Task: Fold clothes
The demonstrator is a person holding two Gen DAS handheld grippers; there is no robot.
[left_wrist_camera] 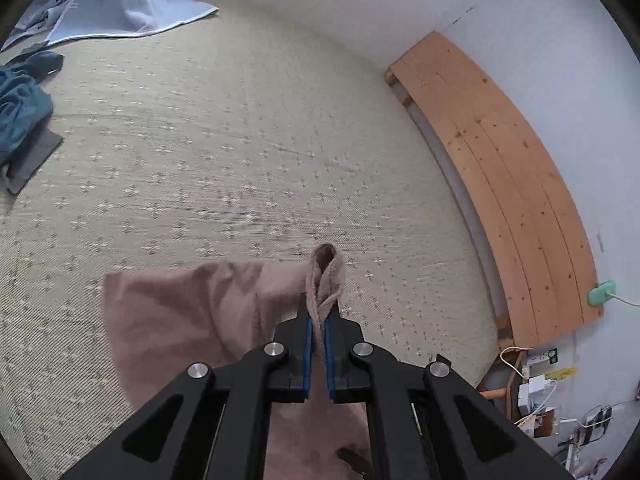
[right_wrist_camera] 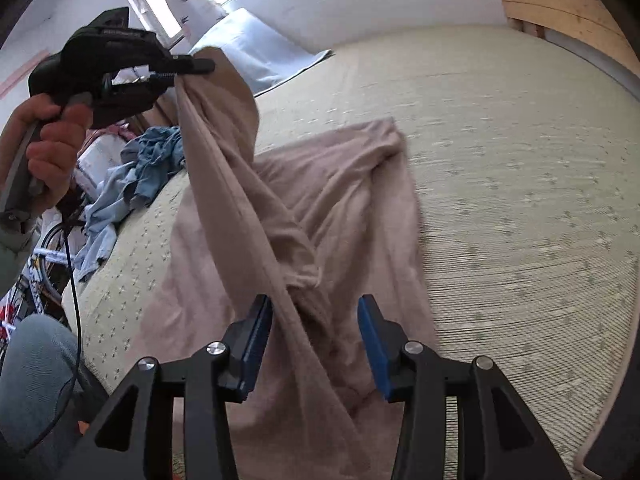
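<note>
A dusty-pink garment [left_wrist_camera: 180,312] lies partly on the patterned mat [left_wrist_camera: 240,140]. My left gripper [left_wrist_camera: 319,312] is shut on a bunched edge of it, and a loop of cloth sticks out past the blue pads. In the right wrist view that left gripper [right_wrist_camera: 188,72] holds the pink garment [right_wrist_camera: 340,200] lifted at the upper left, with a taut fold running down from it. My right gripper [right_wrist_camera: 316,312] is open low over the garment. The fold passes between its blue pads [right_wrist_camera: 256,340], which stand apart and do not press on it.
A heap of blue clothes [right_wrist_camera: 136,176] and a grey piece [left_wrist_camera: 32,160] lie at the mat's left side. A pale blue sheet [left_wrist_camera: 132,0] hangs at the far edge. Wooden boards [left_wrist_camera: 500,180] lean on the wall. Cables and chargers [left_wrist_camera: 540,392] sit beside them. A hand [right_wrist_camera: 44,148] holds the left gripper.
</note>
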